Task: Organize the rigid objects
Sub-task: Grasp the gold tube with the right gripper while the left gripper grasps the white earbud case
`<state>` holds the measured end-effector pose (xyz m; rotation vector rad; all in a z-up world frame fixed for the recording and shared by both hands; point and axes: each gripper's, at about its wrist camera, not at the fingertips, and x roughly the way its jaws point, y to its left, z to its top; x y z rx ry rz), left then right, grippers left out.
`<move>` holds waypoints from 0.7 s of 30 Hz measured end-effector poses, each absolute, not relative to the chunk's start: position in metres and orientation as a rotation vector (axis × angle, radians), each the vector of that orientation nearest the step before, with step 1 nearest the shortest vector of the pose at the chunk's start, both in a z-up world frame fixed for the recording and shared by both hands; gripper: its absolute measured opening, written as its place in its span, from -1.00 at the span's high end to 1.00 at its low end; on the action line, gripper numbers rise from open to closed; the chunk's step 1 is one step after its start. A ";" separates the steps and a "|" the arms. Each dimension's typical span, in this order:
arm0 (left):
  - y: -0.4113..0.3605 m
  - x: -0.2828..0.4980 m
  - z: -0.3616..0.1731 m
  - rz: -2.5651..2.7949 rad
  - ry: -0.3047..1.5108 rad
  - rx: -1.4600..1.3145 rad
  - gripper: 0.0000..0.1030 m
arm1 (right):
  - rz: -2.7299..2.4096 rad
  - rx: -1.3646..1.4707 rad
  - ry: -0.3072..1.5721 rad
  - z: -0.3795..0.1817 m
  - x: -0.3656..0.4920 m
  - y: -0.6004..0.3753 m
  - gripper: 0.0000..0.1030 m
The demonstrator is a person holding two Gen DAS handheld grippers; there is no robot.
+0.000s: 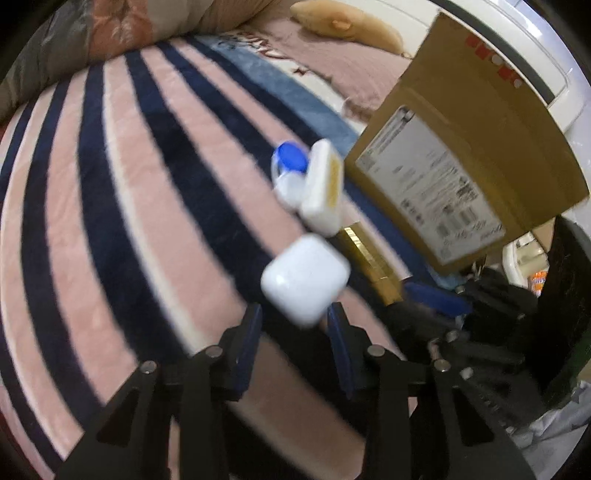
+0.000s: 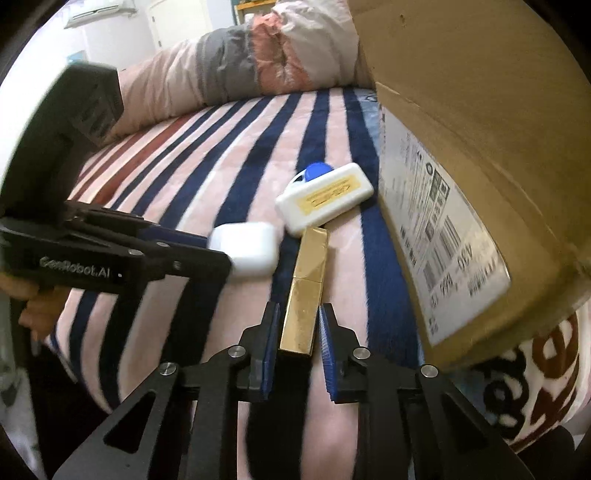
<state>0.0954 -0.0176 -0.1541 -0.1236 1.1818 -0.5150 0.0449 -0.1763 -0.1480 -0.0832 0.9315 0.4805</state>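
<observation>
A white rounded earbud case point(image 1: 306, 278) sits between my left gripper's point(image 1: 294, 320) blue pads, which close on its sides; it also shows in the right wrist view point(image 2: 245, 254). My right gripper point(image 2: 295, 325) is shut on a long gold rectangular case point(image 2: 306, 291) that also shows in the left wrist view point(image 1: 371, 258). A white flat box with a yellow label point(image 2: 325, 199) and a blue-capped white bottle point(image 1: 290, 173) lie beyond on the striped blanket point(image 1: 147, 206), next to a cardboard box point(image 2: 480, 147).
The cardboard box point(image 1: 461, 158) with a shipping label stands close on the right. A folded quilt point(image 2: 258, 62) lies at the far edge of the bed. A beige plush toy point(image 1: 343, 22) lies far back.
</observation>
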 end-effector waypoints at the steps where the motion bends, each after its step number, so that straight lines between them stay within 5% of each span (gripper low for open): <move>1: -0.015 0.094 -0.155 -0.513 1.179 -0.141 0.35 | 0.482 -0.084 0.931 -0.147 0.044 -0.176 0.69; 6: -0.019 0.101 -0.150 -0.482 1.121 -0.163 -0.28 | 0.465 -0.082 0.927 -0.149 0.042 -0.178 0.69; 16: -0.042 0.112 -0.159 -0.564 1.020 0.024 -0.27 | 0.491 -0.065 0.949 -0.158 0.050 -0.175 0.69; 18: -0.040 0.112 -0.159 -0.585 1.019 0.008 0.03 | 0.494 -0.071 0.946 -0.158 0.049 -0.176 0.69; 21: -0.042 0.109 -0.158 -0.582 1.018 0.023 0.03 | 0.496 -0.071 0.941 -0.157 0.049 -0.178 0.69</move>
